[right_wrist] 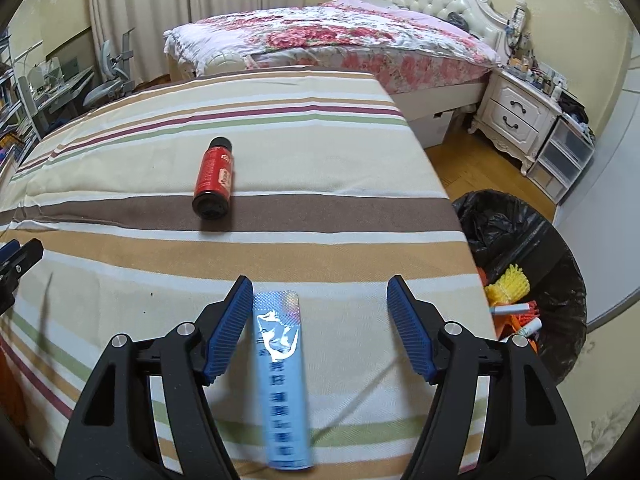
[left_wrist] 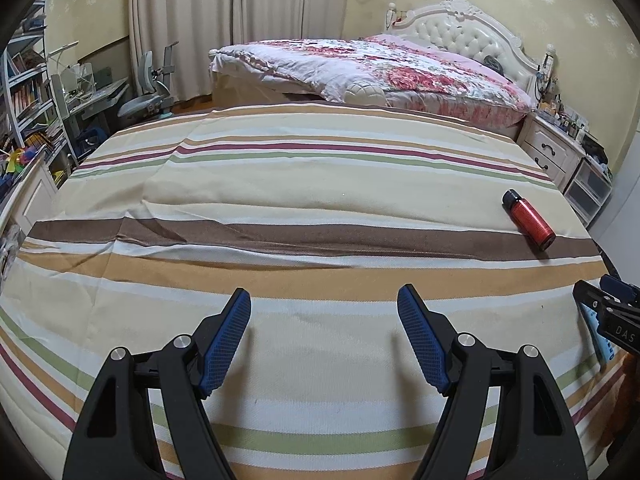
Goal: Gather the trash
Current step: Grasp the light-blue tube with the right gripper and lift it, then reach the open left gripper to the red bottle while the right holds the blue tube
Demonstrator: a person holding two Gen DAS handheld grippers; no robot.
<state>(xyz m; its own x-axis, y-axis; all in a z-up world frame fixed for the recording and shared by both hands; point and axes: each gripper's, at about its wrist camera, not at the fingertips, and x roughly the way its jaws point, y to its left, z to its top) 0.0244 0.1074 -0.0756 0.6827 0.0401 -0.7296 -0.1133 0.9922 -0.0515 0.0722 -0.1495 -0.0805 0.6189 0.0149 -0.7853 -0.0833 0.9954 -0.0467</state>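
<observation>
A red bottle with a black cap (right_wrist: 213, 178) lies on its side on the striped bed cover (right_wrist: 120, 264); it also shows in the left wrist view (left_wrist: 528, 218) at the right. A light blue tube-shaped packet (right_wrist: 282, 376) lies between the fingers of my right gripper (right_wrist: 320, 300), close to the left finger; the jaws are wide open and not touching it. My left gripper (left_wrist: 324, 312) is open and empty over the cover. The right gripper shows at the right edge of the left wrist view (left_wrist: 608, 312).
A bin with a black bag (right_wrist: 532, 264) stands on the floor right of the bed and holds yellow netting and other scraps. A second bed with a floral quilt (right_wrist: 340, 36), a white nightstand (right_wrist: 516, 112) and a desk with a chair (left_wrist: 120, 96) lie beyond.
</observation>
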